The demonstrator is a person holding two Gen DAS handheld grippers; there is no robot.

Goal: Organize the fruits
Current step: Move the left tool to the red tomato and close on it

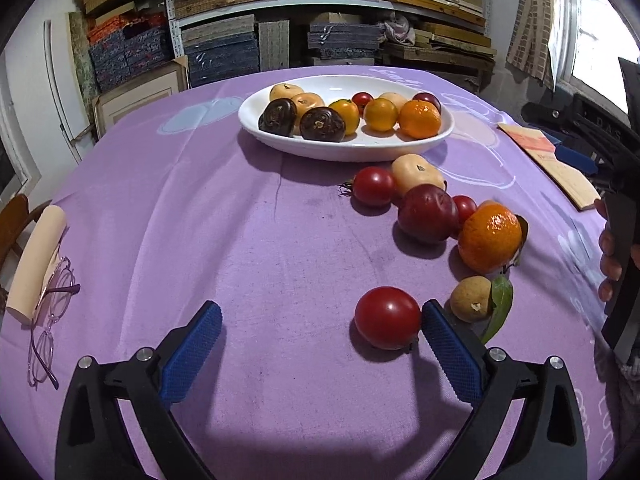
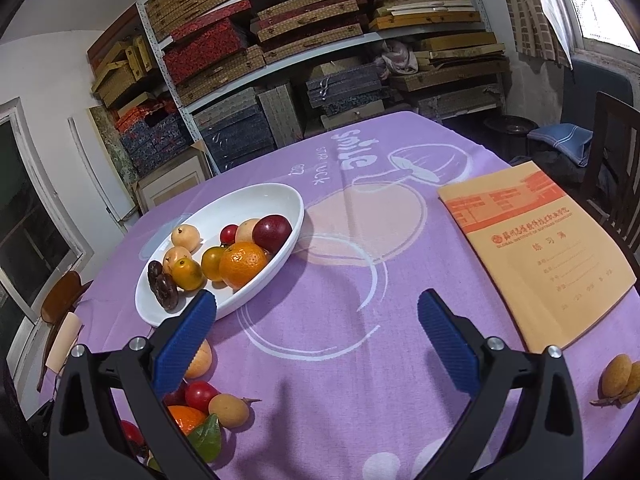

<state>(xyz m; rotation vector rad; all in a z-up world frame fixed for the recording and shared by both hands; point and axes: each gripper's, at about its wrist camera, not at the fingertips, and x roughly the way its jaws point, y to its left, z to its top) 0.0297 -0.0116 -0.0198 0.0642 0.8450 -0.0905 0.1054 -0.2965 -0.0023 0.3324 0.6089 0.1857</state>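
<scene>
My left gripper (image 1: 320, 322) is spread wide and grips nothing; a red tomato (image 1: 387, 317) lies on the purple cloth (image 1: 240, 240) between its fingers, right against the right-hand pad. My right gripper (image 2: 316, 310) is also wide open and empty. The white dish (image 2: 240, 208) of fruit sits ahead, to its left.

Cloth (image 1: 240, 240) over counter — matt, woven purple. Dish (image 1: 344, 152) glossy white ceramic. Tomato (image 1: 387, 317) smooth, shiny; booklet (image 2: 540, 264) matt paper.

A storeroom: shelves (image 2: 320, 40) stacked with boxes (behind a cloth-covered table (image 2: 340, 360)).
</scene>
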